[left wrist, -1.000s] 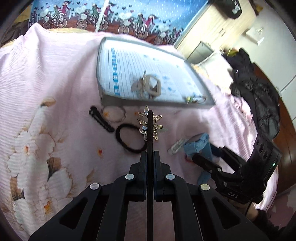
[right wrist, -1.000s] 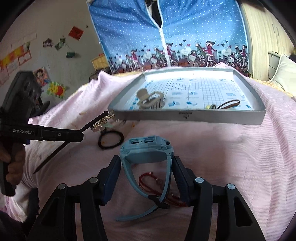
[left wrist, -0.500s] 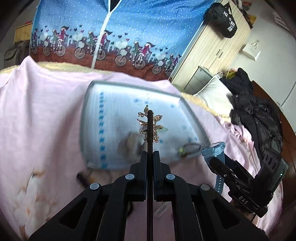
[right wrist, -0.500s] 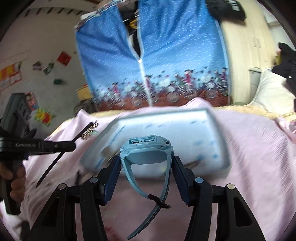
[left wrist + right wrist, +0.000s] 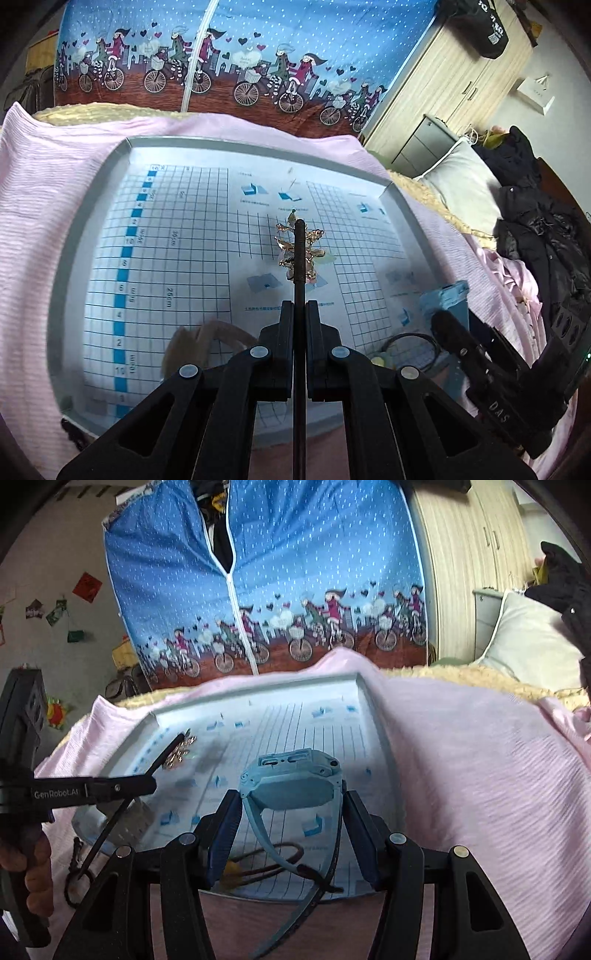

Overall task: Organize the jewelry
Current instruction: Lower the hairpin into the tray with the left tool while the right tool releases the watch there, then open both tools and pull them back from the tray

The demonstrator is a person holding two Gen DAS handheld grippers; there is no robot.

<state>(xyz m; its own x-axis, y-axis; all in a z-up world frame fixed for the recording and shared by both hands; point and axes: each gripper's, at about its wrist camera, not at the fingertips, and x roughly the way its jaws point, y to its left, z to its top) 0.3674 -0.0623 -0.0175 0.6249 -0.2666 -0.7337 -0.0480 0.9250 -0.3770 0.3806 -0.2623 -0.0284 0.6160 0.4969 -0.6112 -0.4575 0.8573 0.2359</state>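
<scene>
A grey tray lined with gridded paper lies on the pink blanket. My left gripper is shut on a gold ornament and hovers over the tray's middle. Seen from the right wrist, that left gripper and the ornament hang over the tray near its far left corner. My right gripper is shut on a light blue watch above the tray's near side, its strap hanging down. The left wrist view shows this watch and gripper at right.
In the tray lie a beige clip and a dark hair tie with a yellow bead. A black hair tie rests on the blanket by the tray's near left edge. A pillow and black jacket sit right.
Both grippers rose from the blanket and moved forward over the tray, each keeping hold of its item. The items left on the blanket have dropped out of the middle of the views.
</scene>
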